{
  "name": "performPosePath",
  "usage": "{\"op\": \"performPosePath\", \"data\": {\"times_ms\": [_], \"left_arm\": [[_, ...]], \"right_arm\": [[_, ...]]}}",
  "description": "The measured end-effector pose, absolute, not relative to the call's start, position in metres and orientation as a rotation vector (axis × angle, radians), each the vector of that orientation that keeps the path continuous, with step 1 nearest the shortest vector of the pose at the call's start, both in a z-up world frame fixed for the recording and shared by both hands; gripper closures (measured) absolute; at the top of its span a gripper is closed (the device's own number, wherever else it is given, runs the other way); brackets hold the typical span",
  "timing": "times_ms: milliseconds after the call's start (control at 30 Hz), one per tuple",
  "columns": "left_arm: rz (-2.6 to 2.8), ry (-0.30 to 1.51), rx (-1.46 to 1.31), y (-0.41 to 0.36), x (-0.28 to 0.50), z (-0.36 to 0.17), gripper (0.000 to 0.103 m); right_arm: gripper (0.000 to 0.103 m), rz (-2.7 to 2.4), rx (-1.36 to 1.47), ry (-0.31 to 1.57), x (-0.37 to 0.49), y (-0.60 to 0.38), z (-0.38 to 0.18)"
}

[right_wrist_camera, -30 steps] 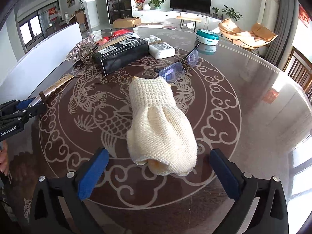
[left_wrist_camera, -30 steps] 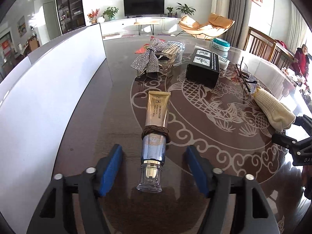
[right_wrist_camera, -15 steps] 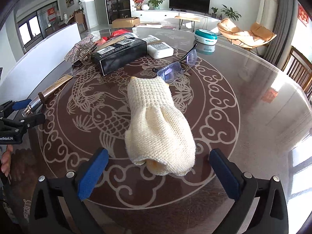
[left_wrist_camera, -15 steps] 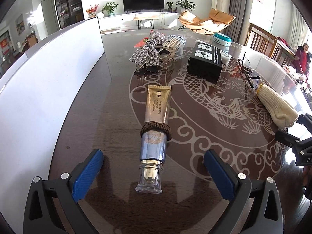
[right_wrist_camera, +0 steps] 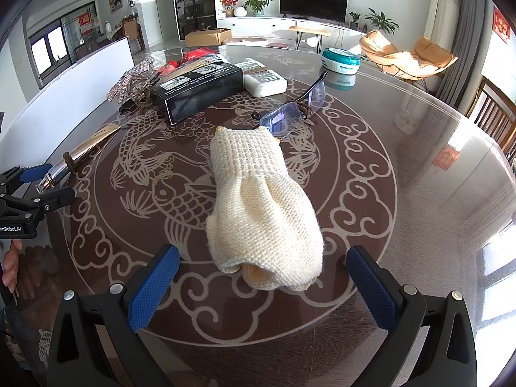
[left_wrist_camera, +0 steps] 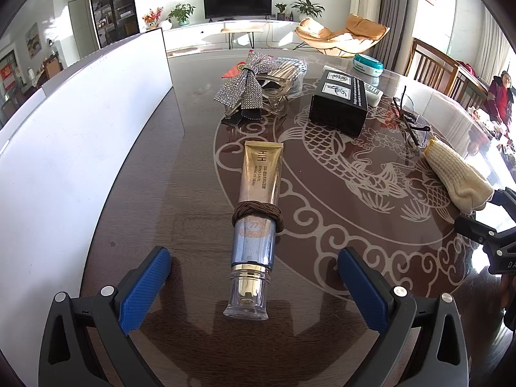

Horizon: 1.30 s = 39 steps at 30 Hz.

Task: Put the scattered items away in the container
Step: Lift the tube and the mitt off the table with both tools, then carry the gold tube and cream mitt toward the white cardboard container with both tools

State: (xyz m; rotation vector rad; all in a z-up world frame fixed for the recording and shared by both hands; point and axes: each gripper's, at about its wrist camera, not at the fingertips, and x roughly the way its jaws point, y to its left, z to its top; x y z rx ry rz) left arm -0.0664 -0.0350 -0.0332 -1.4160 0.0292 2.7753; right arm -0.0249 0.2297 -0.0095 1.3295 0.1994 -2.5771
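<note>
In the left wrist view, the left gripper (left_wrist_camera: pixel 251 274) hangs low over the table (left_wrist_camera: pixel 154 193) with its blue pads spread wide, holding nothing; the cream tube (left_wrist_camera: pixel 256 216), a brown hair tie (left_wrist_camera: pixel 257 216) wrapped round its middle, lies between them, pointing toward 12 o'clock. A black box (left_wrist_camera: pixel 338 104) sits at 1 o'clock. In the right wrist view, the right gripper (right_wrist_camera: pixel 262 285) is likewise wide apart and empty, with the knitted glove (right_wrist_camera: pixel 261 206) lying between its pads, glasses (right_wrist_camera: pixel 290 113) just beyond at 12 o'clock.
</note>
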Motion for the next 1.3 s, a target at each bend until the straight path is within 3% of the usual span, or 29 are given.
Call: {"op": "performPosePath", "data": {"times_ms": [800, 967, 1000, 1067, 1133, 1200, 1233, 1267, 1300], "left_arm": [[2.775, 0.028, -1.416, -0.036, -0.065, -0.033, 0.0], [2.67, 0.107, -1.419, -0.035, -0.081, -0.029, 0.0], [2.662, 0.113, -1.433, -0.034, -0.085, -0.028, 0.002], [2.656, 0.125, -1.411, -0.03, -0.09, -0.021, 0.03], [2.629, 0.147, -1.41, -0.023, -0.093, -0.015, 0.073], [2.581, 0.113, -1.424, -0.02, -0.092, -0.013, 0.074], [2.564, 0.103, -1.427, -0.018, -0.089, -0.012, 0.074], [2.551, 0.094, -1.427, -0.016, -0.084, -0.011, 0.074], [2.545, 0.08, -1.418, -0.015, -0.078, -0.009, 0.074]], "right_arm": [[0.0, -2.577, 1.331, 0.201, -0.025, 0.229, -0.01], [0.0, -2.518, 1.379, 0.231, -0.032, 0.228, -0.009], [0.0, -2.474, 1.424, 0.245, -0.039, 0.227, -0.009], [0.0, -2.4, 1.496, 0.203, -0.054, 0.228, -0.005], [0.0, -2.349, 1.505, 0.146, -0.066, 0.226, 0.004], [0.001, -2.326, 1.542, 0.206, -0.077, 0.219, 0.007], [0.015, -2.3, 1.58, 0.25, -0.082, 0.214, 0.006], [0.049, -2.279, 1.619, 0.291, -0.085, 0.21, 0.004], [0.056, -2.284, 1.637, 0.328, -0.086, 0.209, 0.005]]}}
